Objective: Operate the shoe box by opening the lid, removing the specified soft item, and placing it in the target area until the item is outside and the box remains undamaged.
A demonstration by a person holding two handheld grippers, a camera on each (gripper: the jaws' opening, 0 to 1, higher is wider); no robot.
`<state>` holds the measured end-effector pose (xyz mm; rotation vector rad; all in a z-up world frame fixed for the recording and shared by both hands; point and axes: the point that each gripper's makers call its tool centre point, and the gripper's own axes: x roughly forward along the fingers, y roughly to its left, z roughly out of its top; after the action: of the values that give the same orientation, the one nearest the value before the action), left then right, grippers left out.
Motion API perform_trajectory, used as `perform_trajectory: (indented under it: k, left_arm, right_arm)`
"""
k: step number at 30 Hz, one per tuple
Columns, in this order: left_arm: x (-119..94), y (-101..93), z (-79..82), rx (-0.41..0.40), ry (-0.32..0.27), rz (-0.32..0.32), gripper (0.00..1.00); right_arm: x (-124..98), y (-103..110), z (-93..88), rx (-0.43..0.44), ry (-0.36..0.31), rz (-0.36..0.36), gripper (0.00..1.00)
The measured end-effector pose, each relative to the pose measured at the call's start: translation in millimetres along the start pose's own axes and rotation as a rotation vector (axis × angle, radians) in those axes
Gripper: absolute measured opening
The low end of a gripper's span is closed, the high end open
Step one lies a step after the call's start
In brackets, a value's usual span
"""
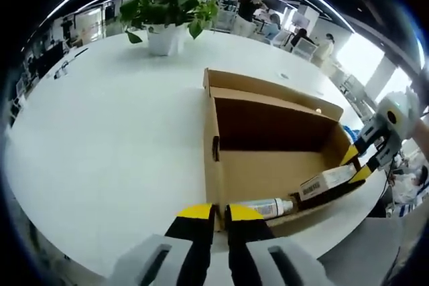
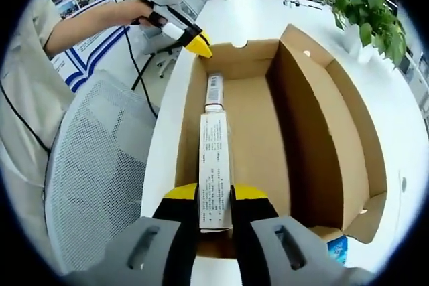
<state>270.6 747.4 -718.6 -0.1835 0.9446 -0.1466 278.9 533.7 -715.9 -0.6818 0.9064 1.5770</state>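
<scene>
White counter [image 1: 120, 138]: the broadest thing I see, a long pale top running away from my left claw, with the carton sitting near its edge.
Mesh chair [image 2: 100, 185]: grey netted back, just beside the counter edge in my right gripper view, between the person and the carton.
Shoe box [image 1: 268, 165]: brown cardboard, open, its lid [image 2: 348, 118] folded back and standing up along the far long side; inner walls and floor are bare card.
Person's sleeve [image 2: 80, 25]: pale fabric at the left of my right gripper view, the arm reaching to the far short end of the box.
Potted plant [image 1: 167, 11]: green leaves in a white pot, well apart from the box, farther along the counter.
Long white carton [image 2: 214, 165]: a narrow printed pack lying flat along the box floor, one end toward my right claw.
Tube [image 1: 268, 207]: small, white-capped, with a printed label, lying on the box floor in line with the carton and just beyond its far end, at the end nearest my left claw.
Right claw [image 2: 214, 199]: yellow-tipped black jaws clamped on the near end of the long white carton, inside the box.
Left claw [image 1: 214, 216]: jaws nearly together with nothing between them, poised just outside the short wall of the box near the tube.
</scene>
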Motion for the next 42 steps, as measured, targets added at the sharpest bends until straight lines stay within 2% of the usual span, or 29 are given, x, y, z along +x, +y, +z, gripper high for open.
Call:
perform_trajectory:
  k: [15, 28, 42]
  left_arm:
    - [0, 0.9, 0.0, -0.005, 0.009, 0.010, 0.06]
    - [-1, -1.1, 0.6, 0.000, 0.013, 0.016, 0.06]
    - [-4, -7.8, 0.4, 0.021, 0.014, 0.024, 0.06]
  right_arm:
    - [-30, -3, 15.1, -0.004, -0.059, -0.041, 0.15]
    - [-60, -3, 29.1, -0.047, -0.088, -0.086, 0.15]
    - [-103, -3, 30.4, -0.065, -0.112, -0.138, 0.15]
